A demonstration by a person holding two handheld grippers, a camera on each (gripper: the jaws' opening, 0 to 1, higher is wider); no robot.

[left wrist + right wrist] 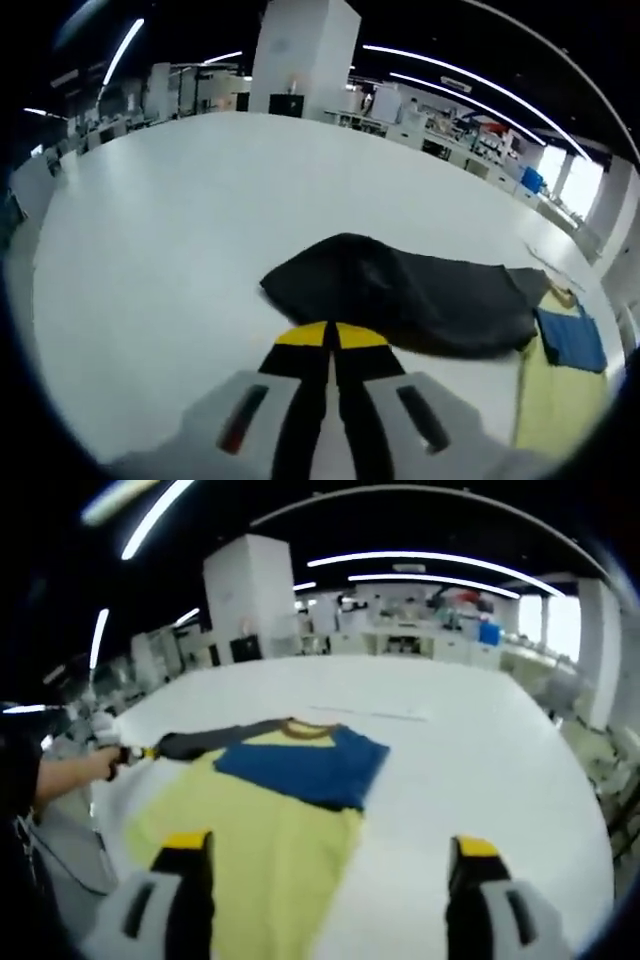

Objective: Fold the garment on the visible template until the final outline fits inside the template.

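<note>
Left gripper view: left gripper (331, 337) closed (beside dark sleeve (410, 295)) | right gripper (330, 855) wide over shirt (270, 820)

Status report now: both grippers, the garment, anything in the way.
Left gripper shut, at edge of the dark sleeve. Right gripper open over the yellow, blue and dark garment, holding nothing. Garment lies spread on the white table, unfolded. Nothing in the way.

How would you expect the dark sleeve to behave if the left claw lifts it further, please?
Probably floppy: the dark sleeve lies humped and wrinkled on the white table. Likely light, since the shut left claw seems to draw it sideways. It may drag the yellow and blue shirt along, being attached.
</note>
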